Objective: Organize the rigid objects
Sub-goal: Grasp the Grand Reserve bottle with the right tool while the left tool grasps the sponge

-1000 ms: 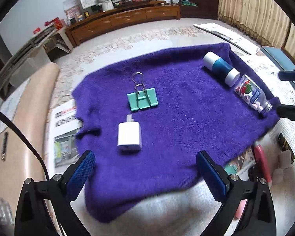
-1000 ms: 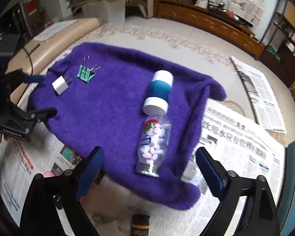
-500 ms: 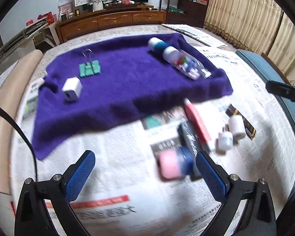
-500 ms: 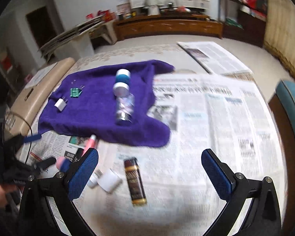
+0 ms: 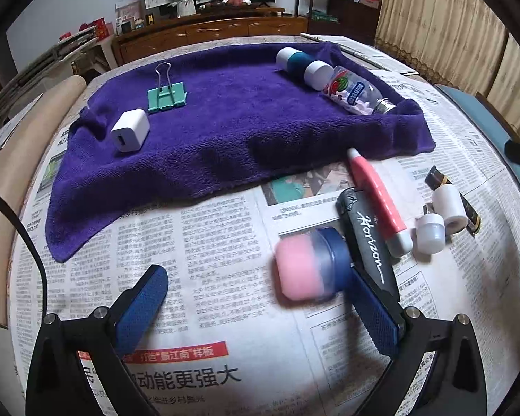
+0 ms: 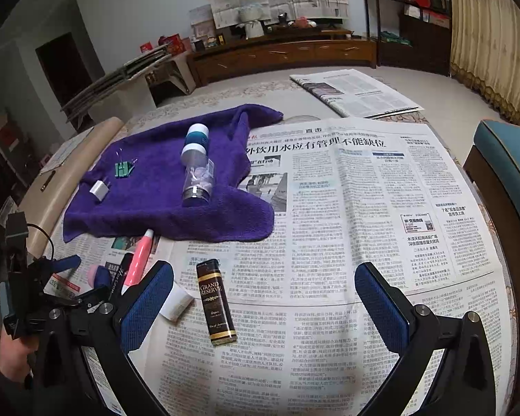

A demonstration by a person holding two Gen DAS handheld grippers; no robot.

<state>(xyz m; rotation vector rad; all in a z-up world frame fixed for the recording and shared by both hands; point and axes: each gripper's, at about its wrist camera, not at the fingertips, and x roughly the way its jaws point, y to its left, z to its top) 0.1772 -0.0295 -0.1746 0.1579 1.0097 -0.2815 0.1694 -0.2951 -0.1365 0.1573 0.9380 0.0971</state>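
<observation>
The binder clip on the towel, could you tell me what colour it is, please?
Teal green binder clip with silver wire handles; clearest in the left wrist view.

Pink-capped blue jar (image 5: 308, 263) lies sideways, blurred, on newspaper (image 5: 208, 228).

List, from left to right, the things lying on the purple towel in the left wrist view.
White square charger plug → teal metal binder clip → white-capped teal cylinder bottle → clear plastic bottle of pink candies.
</observation>
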